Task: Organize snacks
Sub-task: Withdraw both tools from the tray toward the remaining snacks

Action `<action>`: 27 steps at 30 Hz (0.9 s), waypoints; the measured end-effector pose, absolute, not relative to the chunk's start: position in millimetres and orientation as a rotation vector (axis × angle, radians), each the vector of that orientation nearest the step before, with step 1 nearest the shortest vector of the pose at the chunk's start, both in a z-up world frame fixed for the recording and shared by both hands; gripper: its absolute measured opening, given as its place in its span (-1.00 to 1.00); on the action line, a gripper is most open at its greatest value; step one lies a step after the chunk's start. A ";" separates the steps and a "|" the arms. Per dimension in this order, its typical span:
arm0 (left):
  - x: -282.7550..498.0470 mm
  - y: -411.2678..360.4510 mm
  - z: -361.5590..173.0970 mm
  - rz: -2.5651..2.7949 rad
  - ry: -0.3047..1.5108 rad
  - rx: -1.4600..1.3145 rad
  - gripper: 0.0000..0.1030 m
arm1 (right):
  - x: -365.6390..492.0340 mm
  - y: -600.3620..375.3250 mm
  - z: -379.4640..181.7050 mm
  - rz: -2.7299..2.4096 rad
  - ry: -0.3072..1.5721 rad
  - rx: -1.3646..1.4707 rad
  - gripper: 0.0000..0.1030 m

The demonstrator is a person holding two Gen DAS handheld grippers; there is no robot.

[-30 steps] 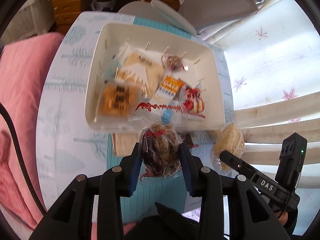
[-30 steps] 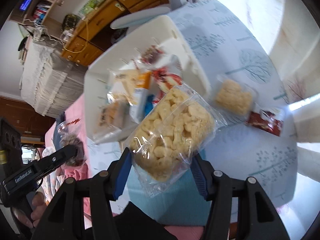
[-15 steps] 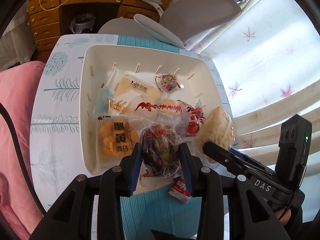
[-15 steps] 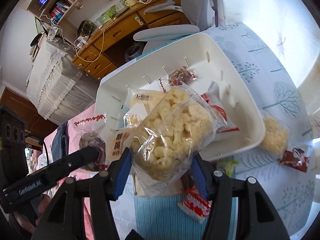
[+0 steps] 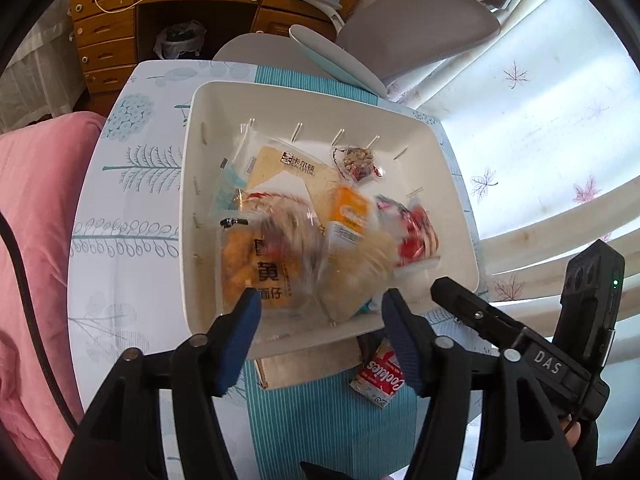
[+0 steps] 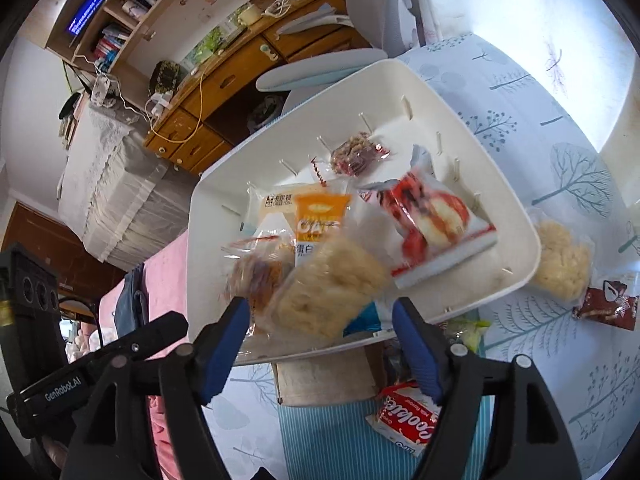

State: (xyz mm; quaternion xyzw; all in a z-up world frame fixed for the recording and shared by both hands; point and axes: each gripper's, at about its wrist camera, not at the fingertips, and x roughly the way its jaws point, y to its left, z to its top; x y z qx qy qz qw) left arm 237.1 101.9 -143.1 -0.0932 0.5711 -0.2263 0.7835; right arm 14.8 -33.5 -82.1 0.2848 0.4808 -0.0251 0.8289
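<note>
Both grippers, left gripper (image 5: 320,312) and right gripper (image 6: 322,322), have just opened wide, holding nothing, over a white bin (image 6: 472,144) of snack packets; the puffed-snack bag (image 6: 332,284) lies blurred inside.

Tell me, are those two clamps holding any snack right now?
No. The left gripper and right gripper have just opened; both packets lie blurred in the white bin.

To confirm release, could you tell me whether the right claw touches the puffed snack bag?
Apart: right wrist view shows the right claw open, pads clear of the puffed snack bag.
</note>
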 end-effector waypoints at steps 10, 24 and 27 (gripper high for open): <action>197.6 82.2 -133.1 -0.478 1.241 -0.188 0.25 | -13.8 -43.0 -75.4 -0.021 1.040 0.573 0.45; 134.8 39.6 -147.2 -0.423 1.277 -0.192 0.36 | -79.6 -75.4 -66.3 -0.001 1.057 0.447 0.45; 126.0 29.9 -151.4 -0.412 1.283 -0.194 0.40 | -90.1 -85.3 -65.9 -0.016 1.073 0.418 0.45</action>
